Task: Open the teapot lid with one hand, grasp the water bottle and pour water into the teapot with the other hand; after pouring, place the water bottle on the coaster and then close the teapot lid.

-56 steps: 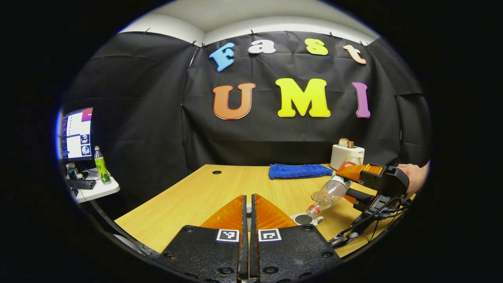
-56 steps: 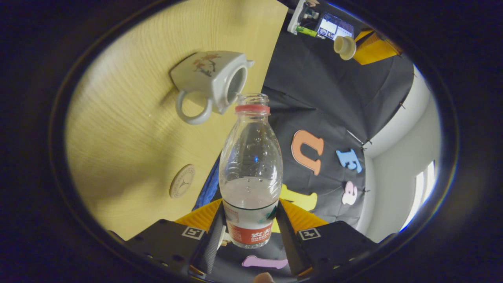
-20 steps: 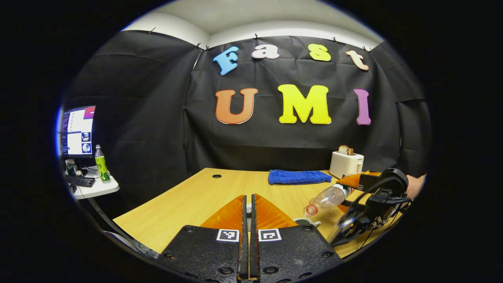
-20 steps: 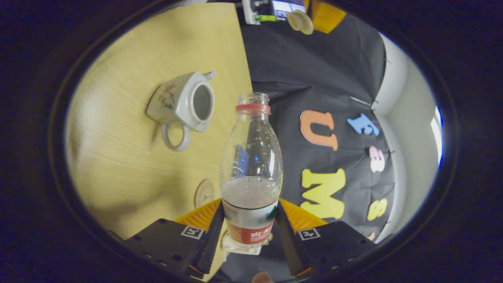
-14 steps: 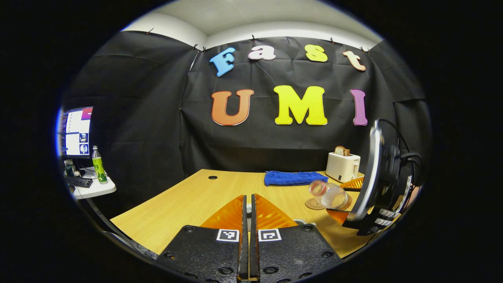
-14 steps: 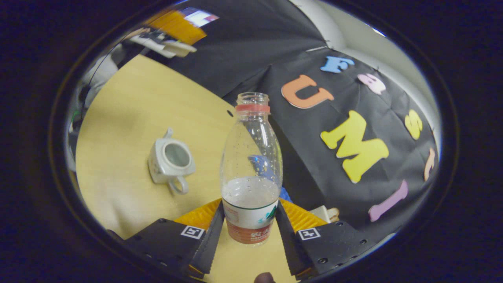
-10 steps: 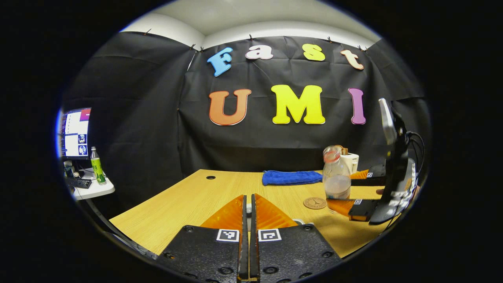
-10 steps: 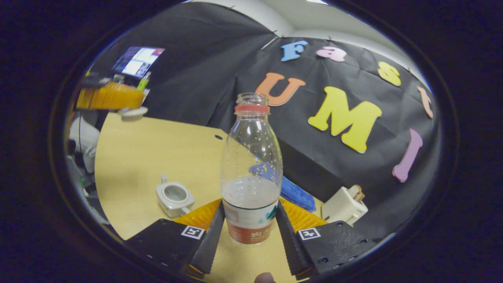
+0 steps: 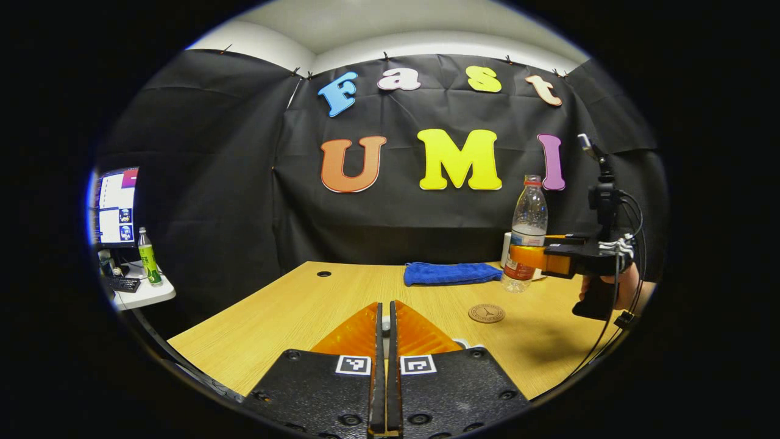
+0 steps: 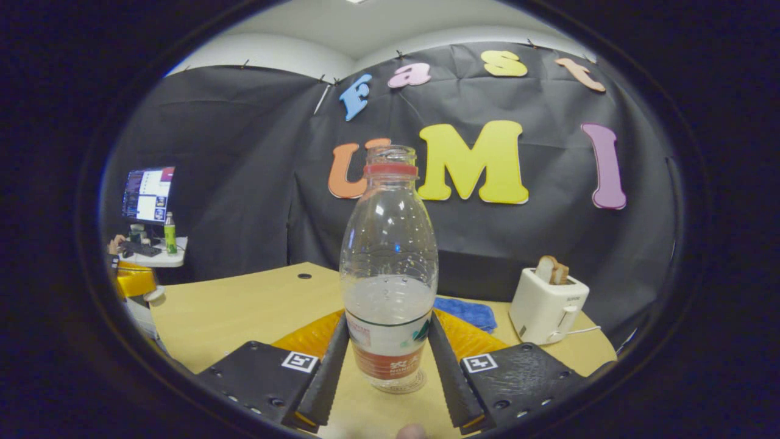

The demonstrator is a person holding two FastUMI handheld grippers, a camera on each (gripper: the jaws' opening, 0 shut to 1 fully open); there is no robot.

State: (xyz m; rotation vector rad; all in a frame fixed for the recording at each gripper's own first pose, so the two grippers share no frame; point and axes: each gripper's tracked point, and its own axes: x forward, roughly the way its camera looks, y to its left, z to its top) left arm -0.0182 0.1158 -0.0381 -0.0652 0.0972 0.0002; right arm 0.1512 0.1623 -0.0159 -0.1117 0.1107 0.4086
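At the lower centre of the right gripper view, the right gripper (image 10: 388,360) is seen clamped on the labelled lower part of the water bottle (image 10: 389,286), one finger pressed on each side. The bottle is held upright and uncapped, with water up to about the top of the label. In the left gripper view the same bottle (image 9: 528,235) is found at the right of the frame, carried above the table (image 9: 304,308), with the coaster (image 9: 486,313) lying bare below it and a little to the left. The bottle is therefore judged not yet set down.

Along the bottom centre of the left gripper view, the left gripper (image 9: 382,329) is shown with its fingers drawn almost together; something pale sits in the slit between them, perhaps the lid, but this cannot be told. A pale rim (image 9: 466,345) peeks out beside the gripper body, possibly the teapot.

Pouring is judged finished, since the bottle is upright and away from the pot. Left to do: the bottle is to be lowered onto the coaster and released, then the lid replaced.
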